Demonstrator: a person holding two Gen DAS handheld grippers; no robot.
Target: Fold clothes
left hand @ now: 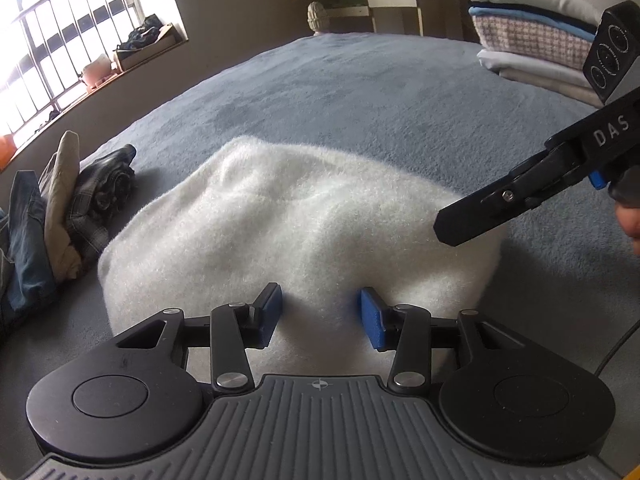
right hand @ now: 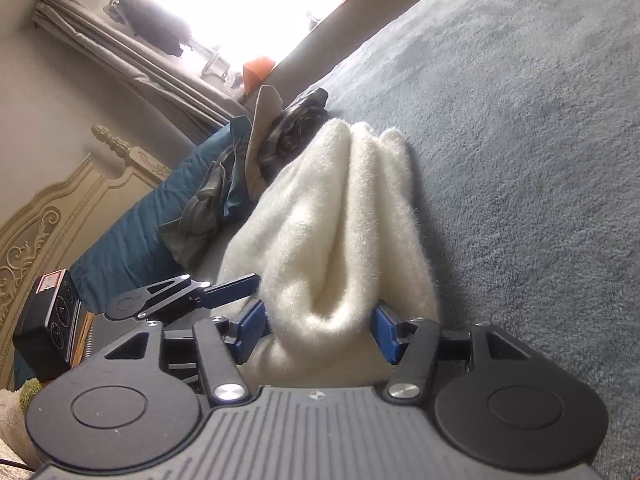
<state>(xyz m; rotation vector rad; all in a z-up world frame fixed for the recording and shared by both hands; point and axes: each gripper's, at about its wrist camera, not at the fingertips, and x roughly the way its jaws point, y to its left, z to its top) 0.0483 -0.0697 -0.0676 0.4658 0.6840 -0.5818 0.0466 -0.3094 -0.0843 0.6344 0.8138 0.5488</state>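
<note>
A white fleece is lain folded on the grey bed, its near edge flanked by the unclenched left gripper and right gripper; a fresh pinch is judged needed for the next fold.

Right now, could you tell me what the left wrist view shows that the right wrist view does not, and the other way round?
Only the left wrist view shows the stack of folded laundry at the far right and the desk behind the bed. Only the right wrist view shows the carved headboard and the teal pillow. Both show the white fluffy garment on the grey-blue bedspread, the unfolded clothes pile beside it, and the left gripper and right gripper, each open around a fold of the garment.
</note>
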